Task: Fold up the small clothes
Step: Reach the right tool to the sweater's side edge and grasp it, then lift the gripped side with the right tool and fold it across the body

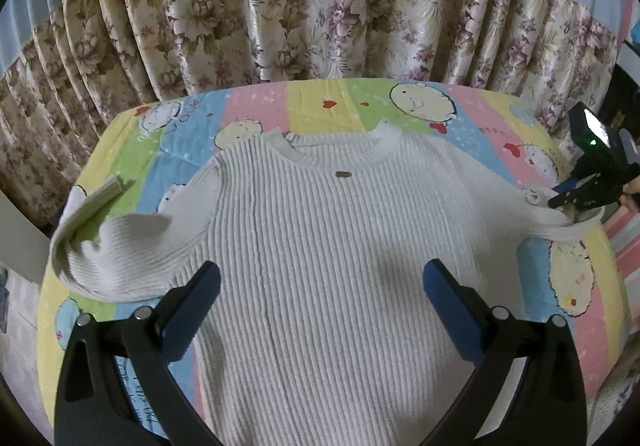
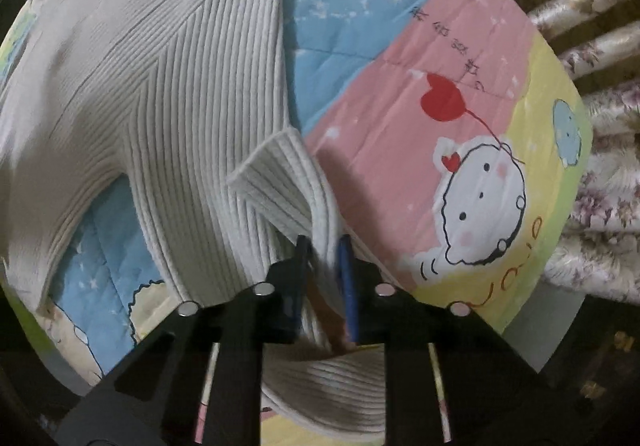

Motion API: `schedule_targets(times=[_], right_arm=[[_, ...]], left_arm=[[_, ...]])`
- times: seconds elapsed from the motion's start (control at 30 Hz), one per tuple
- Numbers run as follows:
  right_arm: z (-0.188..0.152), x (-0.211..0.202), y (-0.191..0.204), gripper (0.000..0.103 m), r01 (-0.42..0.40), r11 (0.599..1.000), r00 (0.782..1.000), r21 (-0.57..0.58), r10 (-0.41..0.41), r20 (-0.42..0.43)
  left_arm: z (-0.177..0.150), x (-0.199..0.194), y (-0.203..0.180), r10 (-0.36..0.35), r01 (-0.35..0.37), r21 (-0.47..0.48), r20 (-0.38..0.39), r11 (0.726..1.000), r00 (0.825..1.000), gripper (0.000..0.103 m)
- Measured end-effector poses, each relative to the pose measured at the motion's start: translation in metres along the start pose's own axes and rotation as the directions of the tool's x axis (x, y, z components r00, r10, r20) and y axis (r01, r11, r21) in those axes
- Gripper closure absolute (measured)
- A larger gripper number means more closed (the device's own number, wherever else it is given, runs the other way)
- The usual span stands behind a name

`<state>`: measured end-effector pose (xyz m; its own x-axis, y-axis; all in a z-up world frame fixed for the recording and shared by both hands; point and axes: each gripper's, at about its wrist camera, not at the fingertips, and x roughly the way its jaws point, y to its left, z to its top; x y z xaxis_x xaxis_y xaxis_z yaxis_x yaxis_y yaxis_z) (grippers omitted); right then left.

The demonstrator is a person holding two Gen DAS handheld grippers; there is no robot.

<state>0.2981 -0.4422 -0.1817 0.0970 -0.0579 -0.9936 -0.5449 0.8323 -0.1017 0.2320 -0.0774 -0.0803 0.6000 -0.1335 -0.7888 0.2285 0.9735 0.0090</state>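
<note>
Curtains (image 1: 304,6) with a floral print hang behind the table (image 1: 576,270), which is covered by a pastel cartoon-print quilt. At the far left of the left wrist view, a folded pale cloth (image 1: 100,194) lies on the quilt near the table edge, just beside the end of the sweater's left-hand sleeve (image 1: 120,246). That sleeve curls outward and bunches in a loose arc, its cuff close to the folded cloth; whether they touch cannot be told.

The white ribbed sweater (image 1: 332,246) lies face up across the middle of the table, neckline toward the curtains, with a small dark tag below the collar. The left gripper (image 1: 320,310) hangs over the sweater's body with its blue-padded fingers spread wide, holding nothing; the knit shows plainly between them.

Further right, the other sleeve (image 2: 256,182) stretches out toward the table edge. The right gripper (image 2: 324,270) has its fingers drawn close together on this sleeve, pinching the ribbed fabric near the cuff, which folds up in front of the pads. In the left wrist view this gripper shows at the right edge with a green light on its body. Beyond it the quilt lies bare, showing a red heart balloon and a white cartoon face.
</note>
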Motion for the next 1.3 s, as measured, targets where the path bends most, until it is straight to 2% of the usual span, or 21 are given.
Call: schedule_targets(times=[0.13,0.2,0.3,0.4,0.43,0.47,0.53,0.57,0.63,0.73,0.8,0.83,0.9,1.0,1.1,1.13,1.17,1.2,1.23,1.27,1.3], right_arm=[[-0.013,-0.023,0.004,0.092,0.035,0.996,0.992,0.086,-0.045,0.12],[-0.022,-0.042,0.011,0.092,0.034,0.989,0.974,0.145,-0.066,0.217],[-0.034,-0.073,0.022,0.092,0.031,0.964,0.924,0.265,-0.129,0.359],[-0.041,-0.107,0.043,0.092,-0.005,0.904,0.838,0.427,-0.229,0.496],[-0.041,-0.118,0.053,0.092,-0.051,0.881,0.8,0.471,-0.246,0.547],[-0.038,-0.126,0.058,0.092,-0.103,0.868,0.773,0.486,-0.237,0.589],[-0.026,-0.139,0.076,0.092,-0.262,0.822,0.687,0.505,-0.208,0.696],[-0.016,-0.139,0.085,0.092,-0.322,0.812,0.663,0.486,-0.173,0.729],[0.008,-0.137,0.107,0.092,-0.386,0.806,0.625,0.449,-0.13,0.77],[0.064,-0.124,0.145,0.092,-0.466,0.804,0.593,0.369,-0.026,0.805],[0.098,-0.116,0.17,0.092,-0.476,0.818,0.601,0.323,0.034,0.799],[0.12,-0.11,0.187,0.092,-0.473,0.828,0.609,0.301,0.06,0.791],[0.144,-0.096,0.211,0.092,-0.475,0.837,0.627,0.273,0.103,0.772],[0.171,-0.067,0.247,0.092,-0.448,0.862,0.677,0.239,0.151,0.721],[0.177,-0.038,0.278,0.092,-0.419,0.881,0.736,0.221,0.188,0.65],[0.178,-0.029,0.286,0.091,-0.408,0.888,0.75,0.213,0.193,0.632],[0.177,-0.02,0.293,0.088,-0.392,0.897,0.767,0.202,0.198,0.611],[0.172,-0.015,0.296,0.083,-0.388,0.901,0.774,0.196,0.203,0.6],[0.168,-0.012,0.299,0.071,-0.385,0.903,0.781,0.19,0.209,0.588],[0.162,-0.015,0.297,0.06,-0.386,0.903,0.779,0.189,0.209,0.591],[0.154,-0.02,0.296,0.054,-0.39,0.901,0.77,0.19,0.206,0.604]], left_arm=[[0.0,-0.001,0.005,0.043,-0.043,0.001,-0.007,0.999,0.999,0.002],[0.0,-0.002,0.011,0.04,-0.04,-0.013,-0.011,0.999,0.999,0.002],[-0.001,-0.003,0.021,0.043,-0.044,-0.039,-0.022,0.998,0.999,0.002],[-0.002,-0.008,0.034,0.073,-0.074,-0.064,-0.025,0.995,0.997,0.002],[-0.002,-0.01,0.04,0.077,-0.078,-0.073,-0.024,0.994,0.997,0.002],[-0.002,-0.011,0.044,0.078,-0.079,-0.08,-0.024,0.994,0.997,0.002],[-0.002,-0.012,0.056,0.088,-0.09,-0.092,-0.026,0.992,0.996,0.002],[-0.001,-0.013,0.063,0.095,-0.097,-0.099,-0.029,0.99,0.995,0.002],[0.001,-0.017,0.076,0.1,-0.103,-0.114,-0.028,0.988,0.995,0.002],[0.005,-0.028,0.098,0.137,-0.136,-0.137,-0.001,0.981,0.991,0.002],[0.008,-0.033,0.113,0.161,-0.158,-0.155,0.006,0.975,0.987,0.002],[0.009,-0.036,0.125,0.176,-0.173,-0.17,0.003,0.97,0.984,0.002],[0.009,-0.037,0.137,0.191,-0.188,-0.192,-0.003,0.963,0.982,0.002],[0.006,-0.033,0.154,0.192,-0.194,-0.214,-0.03,0.957,0.981,0.002],[0.002,-0.029,0.162,0.185,-0.192,-0.22,-0.054,0.956,0.981,0.002],[0.0,-0.028,0.163,0.182,-0.19,-0.222,-0.058,0.956,0.982,0.002],[-0.001,-0.027,0.164,0.176,-0.185,-0.225,-0.059,0.957,0.983,0.002],[-0.001,-0.026,0.164,0.173,-0.182,-0.228,-0.059,0.957,0.983,0.002],[-0.002,-0.027,0.166,0.169,-0.177,-0.234,-0.055,0.956,0.984,0.002],[-0.002,-0.026,0.167,0.162,-0.17,-0.238,-0.052,0.956,0.985,0.002],[-0.001,-0.025,0.168,0.152,-0.159,-0.245,-0.047,0.956,0.987,0.002]])
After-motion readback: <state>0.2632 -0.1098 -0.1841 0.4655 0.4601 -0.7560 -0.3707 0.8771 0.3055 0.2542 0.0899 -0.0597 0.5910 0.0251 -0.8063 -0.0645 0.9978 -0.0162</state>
